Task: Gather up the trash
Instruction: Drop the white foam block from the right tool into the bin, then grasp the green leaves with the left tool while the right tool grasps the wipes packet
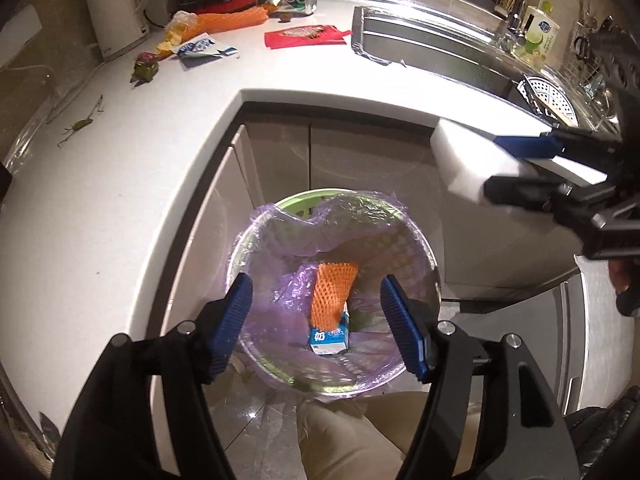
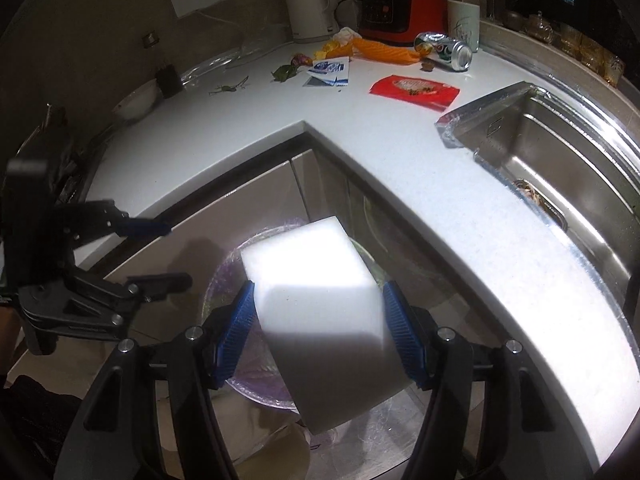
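Left gripper [image 1: 316, 322] hangs over the trash bin [image 1: 430, 264], jaws spread wide, nothing between the blue pads [image 1: 234, 322]. Bin sits on the floor against the cabinet doors, lined with a purple bag [image 1: 280, 224]. Inside it: an orange foam net [image 1: 334, 294] lying on a small blue-and-white carton [image 1: 326, 340], both near bin centre.

Right gripper [image 2: 318, 328] clamps a white foam block [image 2: 316, 308], pads pressed on both its sides, block tilted and held above the bin's rim [image 2: 224, 276]; block hides most of the bin in the right wrist view. In the left wrist view the same block [image 1: 472, 160] is at 2 o'clock, gripped by the right gripper [image 1: 516, 172] above the bin's right side.

Further out, the white L-shaped counter [image 1: 120, 200]. Trash left on it, far end at 12 o'clock in the right wrist view: red wrapper [image 2: 414, 90], blue-white packet [image 2: 330, 72], orange foam net sleeve [image 2: 384, 51], crushed can [image 2: 444, 50] on its side, yellow scraps [image 2: 332, 46], dried leaves [image 2: 286, 72], a small green stem [image 2: 230, 87] at 11 o'clock.

Behind the trash: white kettle [image 2: 310, 6], red-black cooker [image 2: 400, 8], white cup [image 2: 462, 24]. Steel sink [image 2: 560, 160] at 2 o'clock, soap bottle [image 1: 536, 28] by the faucet in the left wrist view.
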### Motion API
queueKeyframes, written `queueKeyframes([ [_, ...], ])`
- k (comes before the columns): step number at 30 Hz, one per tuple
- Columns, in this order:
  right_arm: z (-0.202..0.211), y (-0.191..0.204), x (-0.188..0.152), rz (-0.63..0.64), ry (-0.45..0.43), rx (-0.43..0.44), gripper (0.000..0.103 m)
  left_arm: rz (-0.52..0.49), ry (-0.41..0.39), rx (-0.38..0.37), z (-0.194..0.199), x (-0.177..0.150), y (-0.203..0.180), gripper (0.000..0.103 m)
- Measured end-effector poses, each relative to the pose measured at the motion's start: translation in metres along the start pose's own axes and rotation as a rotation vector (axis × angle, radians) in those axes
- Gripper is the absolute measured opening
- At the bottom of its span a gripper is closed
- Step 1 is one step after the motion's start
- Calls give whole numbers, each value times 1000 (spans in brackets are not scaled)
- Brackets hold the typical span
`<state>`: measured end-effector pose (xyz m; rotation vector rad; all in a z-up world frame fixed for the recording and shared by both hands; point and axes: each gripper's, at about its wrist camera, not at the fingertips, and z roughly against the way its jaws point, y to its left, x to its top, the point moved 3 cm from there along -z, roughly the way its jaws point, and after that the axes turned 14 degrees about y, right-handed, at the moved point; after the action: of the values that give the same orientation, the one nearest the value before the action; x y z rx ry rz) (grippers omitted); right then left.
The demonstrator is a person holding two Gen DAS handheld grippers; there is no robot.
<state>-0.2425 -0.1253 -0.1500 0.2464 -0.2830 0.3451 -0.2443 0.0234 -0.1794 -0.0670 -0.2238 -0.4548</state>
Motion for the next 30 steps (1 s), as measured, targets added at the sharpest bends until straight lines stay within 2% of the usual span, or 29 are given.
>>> queueKeyframes([
  [7, -49, 22, -6, 31, 91, 67, 71, 52, -22, 41, 19, 2, 31, 65],
  [10, -60, 25, -5, 24, 118, 81, 77, 75, -28, 47, 23, 4, 45, 66],
  [13, -63, 25, 2, 15, 121, 91, 78, 98, -35, 55, 25, 8, 58, 67],
  [21, -41, 18, 37, -14, 48, 71, 83, 160, -81, 93, 35, 45, 113, 70],
  [23, -33, 17, 51, -19, 20, 68, 84, 180, -101, 107, 37, 61, 135, 73],
  [30, -25, 7, 98, -48, -40, 50, 85, 194, -136, 153, 30, 123, 210, 73],
])
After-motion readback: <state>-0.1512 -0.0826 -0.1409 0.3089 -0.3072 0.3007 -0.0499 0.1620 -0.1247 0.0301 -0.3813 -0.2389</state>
